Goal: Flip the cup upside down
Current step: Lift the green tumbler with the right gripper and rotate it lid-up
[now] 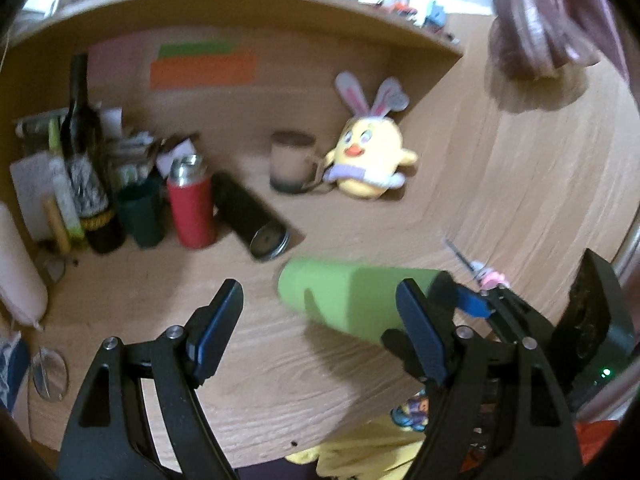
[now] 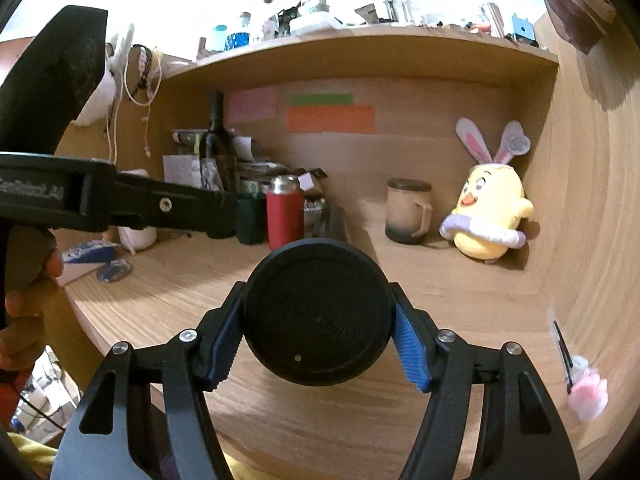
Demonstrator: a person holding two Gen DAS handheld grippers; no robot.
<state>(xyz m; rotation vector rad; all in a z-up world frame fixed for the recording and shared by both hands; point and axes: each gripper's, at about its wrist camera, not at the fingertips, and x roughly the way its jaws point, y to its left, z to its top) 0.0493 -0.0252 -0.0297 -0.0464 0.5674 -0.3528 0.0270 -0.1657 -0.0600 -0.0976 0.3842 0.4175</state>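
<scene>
The cup is a green tumbler with a black lid. In the left wrist view its green body (image 1: pixel 344 300) lies sideways above the desk, held at the lid end by the other gripper. In the right wrist view my right gripper (image 2: pixel 318 338) is shut on the cup, and its round black lid (image 2: pixel 318 312) faces the camera between the blue pads (image 2: pixel 412 354). My left gripper (image 1: pixel 316 328) is open and empty, just left of the cup's free end. The left gripper's body also shows in the right wrist view (image 2: pixel 112 204).
At the back of the wooden desk (image 1: pixel 280 380) stand a wine bottle (image 1: pixel 86 160), a dark green cup (image 1: pixel 140 216), a red flask (image 1: pixel 190 204), a fallen black flask (image 1: pixel 250 216), a beige mug (image 1: pixel 290 168) and a yellow plush chick (image 1: pixel 368 152). A shelf runs overhead.
</scene>
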